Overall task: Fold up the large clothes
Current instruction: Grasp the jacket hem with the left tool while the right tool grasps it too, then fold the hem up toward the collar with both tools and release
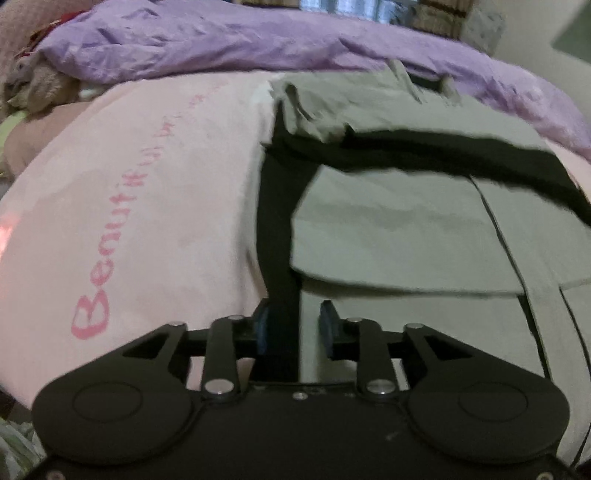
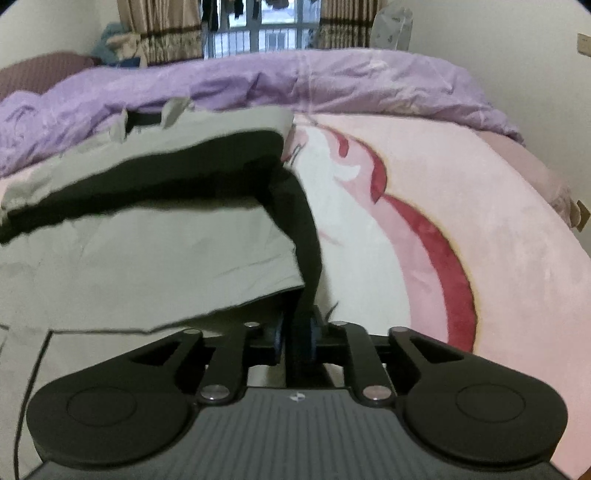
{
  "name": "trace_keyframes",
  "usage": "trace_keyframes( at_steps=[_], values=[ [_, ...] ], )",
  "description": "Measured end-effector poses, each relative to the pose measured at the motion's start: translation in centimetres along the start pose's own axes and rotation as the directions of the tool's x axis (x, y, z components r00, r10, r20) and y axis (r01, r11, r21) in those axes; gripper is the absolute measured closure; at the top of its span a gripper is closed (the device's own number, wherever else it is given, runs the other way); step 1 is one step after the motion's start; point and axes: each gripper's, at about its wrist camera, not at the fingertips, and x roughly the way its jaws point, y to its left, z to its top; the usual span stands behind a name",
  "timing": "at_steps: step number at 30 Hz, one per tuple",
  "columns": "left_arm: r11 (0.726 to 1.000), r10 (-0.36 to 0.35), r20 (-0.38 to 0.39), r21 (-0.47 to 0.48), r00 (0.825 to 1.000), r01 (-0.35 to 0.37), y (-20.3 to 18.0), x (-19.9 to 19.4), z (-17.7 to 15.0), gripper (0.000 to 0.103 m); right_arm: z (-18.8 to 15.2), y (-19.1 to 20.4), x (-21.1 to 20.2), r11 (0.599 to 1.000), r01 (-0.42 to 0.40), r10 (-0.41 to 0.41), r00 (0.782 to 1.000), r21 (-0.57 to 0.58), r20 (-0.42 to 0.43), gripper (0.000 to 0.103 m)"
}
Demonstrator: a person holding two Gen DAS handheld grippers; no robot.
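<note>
Two grippers worked a grey jacket point(image 1: 388, 229) on the pink blanket point(image 1: 129, 184). Right gripper point(image 2: 295, 338) pinched its black lining point(image 2: 306, 229); left gripper point(image 1: 294, 326) gaped around the black edge. One-sided lifting risked skewing the fold.

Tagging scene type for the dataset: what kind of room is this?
Most likely a home bedroom: the garment lies on a pink blanket over a bed, with a rumpled purple duvet behind and a curtained window.
</note>
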Motion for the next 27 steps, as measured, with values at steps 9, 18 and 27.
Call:
trace_keyframes(
  at_steps=[9, 18, 27],
  values=[
    [0.999, -0.039, -0.003, 0.016, 0.999, 0.039, -0.7, 1.0, 0.1, 0.064, -0.4, 0.6, 0.4, 0.999, -0.008, 0.008, 1.000, -0.041, -0.009, 0.099],
    [0.987, -0.100, 0.231, -0.102, 0.968, 0.126, 0.5, -5.2, 3.0, 0.100, 0.4, 0.3, -5.5, 0.996, -0.049, 0.019, 0.941, 0.081, 0.338, 0.101],
    [0.998, 0.017, 0.351, -0.060, 0.936, 0.005, -2.3, -3.5, 9.9, 0.100, 4.6, 3.5, -4.3, 0.986, 0.074, -0.139, 0.854, 0.147, 0.502, 0.101]
  ],
)
